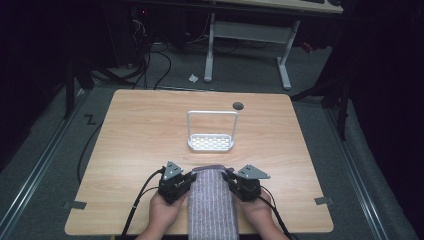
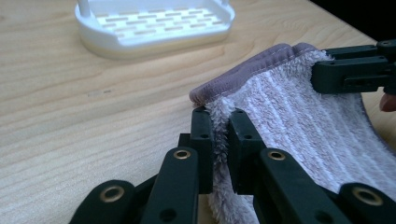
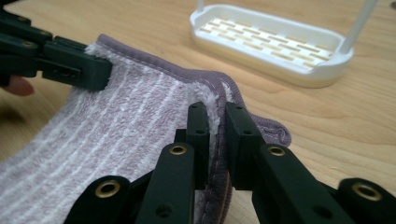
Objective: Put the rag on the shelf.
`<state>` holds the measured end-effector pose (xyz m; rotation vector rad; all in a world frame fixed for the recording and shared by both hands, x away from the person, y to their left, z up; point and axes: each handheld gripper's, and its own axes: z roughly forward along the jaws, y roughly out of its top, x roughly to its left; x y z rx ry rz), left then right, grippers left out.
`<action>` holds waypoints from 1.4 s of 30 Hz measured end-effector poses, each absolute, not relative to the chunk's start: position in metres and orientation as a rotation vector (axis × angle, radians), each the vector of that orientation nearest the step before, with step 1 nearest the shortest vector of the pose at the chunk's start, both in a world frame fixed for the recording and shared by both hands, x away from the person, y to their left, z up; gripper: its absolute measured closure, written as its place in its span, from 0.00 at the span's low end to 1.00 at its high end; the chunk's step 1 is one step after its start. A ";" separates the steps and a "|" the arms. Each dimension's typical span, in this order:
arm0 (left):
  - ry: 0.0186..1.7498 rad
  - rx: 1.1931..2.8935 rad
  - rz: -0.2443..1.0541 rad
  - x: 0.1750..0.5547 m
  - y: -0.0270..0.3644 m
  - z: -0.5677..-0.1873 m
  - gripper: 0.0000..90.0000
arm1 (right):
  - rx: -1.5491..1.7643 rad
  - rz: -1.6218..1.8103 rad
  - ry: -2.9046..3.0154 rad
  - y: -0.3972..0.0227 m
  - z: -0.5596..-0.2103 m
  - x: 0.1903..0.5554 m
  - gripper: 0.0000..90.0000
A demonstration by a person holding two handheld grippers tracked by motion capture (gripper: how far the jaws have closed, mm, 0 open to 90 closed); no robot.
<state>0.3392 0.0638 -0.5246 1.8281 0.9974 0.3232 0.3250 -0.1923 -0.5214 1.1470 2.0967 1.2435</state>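
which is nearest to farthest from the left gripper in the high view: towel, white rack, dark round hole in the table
From the left gripper:
1. Towel, clamped in its jaws, just to its right at the table's near edge.
2. White rack, ahead and slightly right, mid-table.
3. Dark round hole, beyond the rack near the far edge.

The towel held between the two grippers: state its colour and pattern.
The towel is pale lilac with white stripes and a darker mauve hem, clearest in the right gripper view.
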 end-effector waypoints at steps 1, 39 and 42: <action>0.974 1.801 0.379 0.333 0.064 -0.519 0.93 | 1.140 1.256 2.064 -0.191 -0.520 0.320 0.91; 0.761 1.533 0.606 0.334 0.061 -0.421 0.95 | 0.814 1.403 1.724 -0.185 -0.423 0.306 0.91; 0.766 1.503 0.602 0.341 0.061 -0.414 0.95 | 0.808 1.418 1.693 -0.185 -0.413 0.310 0.91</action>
